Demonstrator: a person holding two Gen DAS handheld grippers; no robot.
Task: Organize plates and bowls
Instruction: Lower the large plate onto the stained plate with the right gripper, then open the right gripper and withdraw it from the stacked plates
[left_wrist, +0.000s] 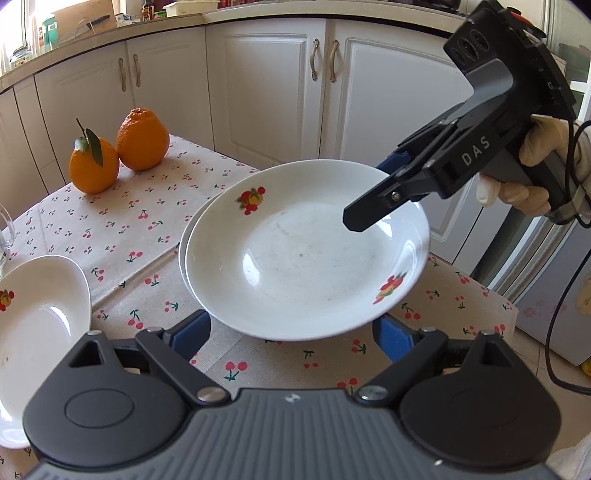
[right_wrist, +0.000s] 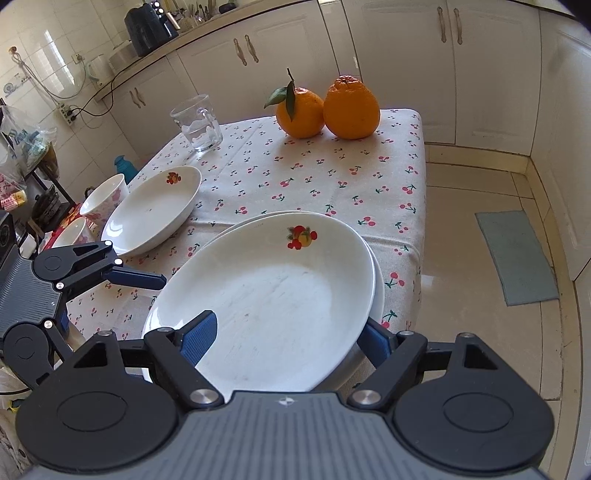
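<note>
The right gripper (right_wrist: 284, 332) straddles the near rim of the top plate (right_wrist: 273, 295), one blue pad over the inside of the rim and the other under it. Whether the pads actually pinch the rim cannot be told. That plate sits tilted on a second plate (right_wrist: 376, 291) beneath it, at the near edge of the table (right_wrist: 332, 166).

The left gripper (left_wrist: 291, 332) hangs with its fingers spread wide on either side of the top plate's rim, gripping nothing.

Left of the top plate lies a third plate (right_wrist: 151, 210), with two cups (right_wrist: 105, 199) beyond it. Behind the top plate, far across the table, stand two oranges (right_wrist: 328, 107) and a glass mug (right_wrist: 197, 123).

A likely risk: a shallow bite on the glossy rim could let the plate slide off toward the floor.

Only the right wrist view shows the cups and the whole mug; only the left wrist view shows the gloved hand (left_wrist: 532, 166).
</note>
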